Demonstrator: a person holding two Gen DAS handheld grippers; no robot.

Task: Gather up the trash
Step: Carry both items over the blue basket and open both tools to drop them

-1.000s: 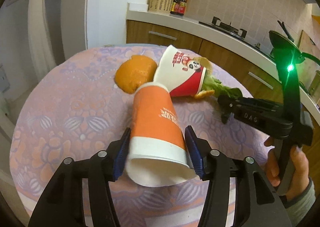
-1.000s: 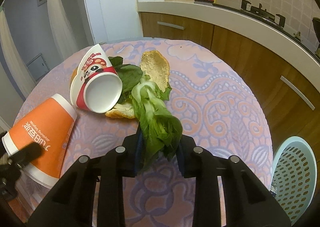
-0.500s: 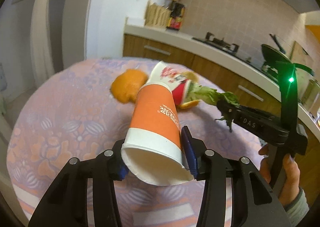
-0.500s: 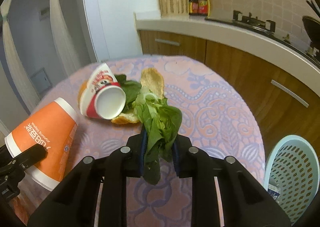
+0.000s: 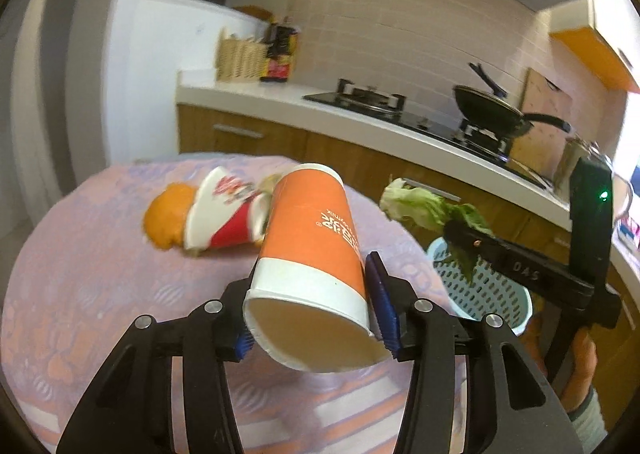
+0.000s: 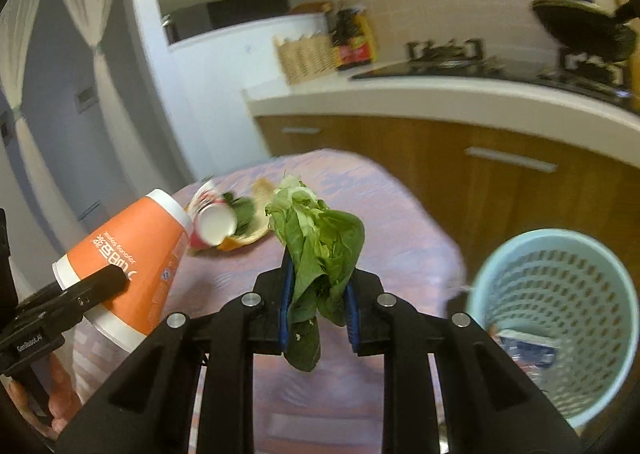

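- Right wrist view puts the pale blue perforated plastic basket (image 6: 560,318) low on your right, off the table's edge, with a dark blue-and-white scrap (too blurred to name) lying at its bottom.
- Your right gripper (image 6: 316,302) pinches a limp bunch of green leafy vegetable (image 6: 320,250) between its blue pads, the leaves sticking up above the fingers and drooping below them, clear of the table.
- Your left gripper (image 5: 312,318) is clamped on the white rim end of a tall orange paper cup (image 5: 312,242); its jaws are easing apart a little, pads touching the cup on both sides. The cup is lifted off the table, its mouth toward the camera and empty inside.
- On the round table under a pink patterned cloth (image 5: 100,286) a red-and-white paper cup (image 5: 224,214) lies on its side, touching a piece of orange peel (image 5: 168,218) (more scraps sit behind it).
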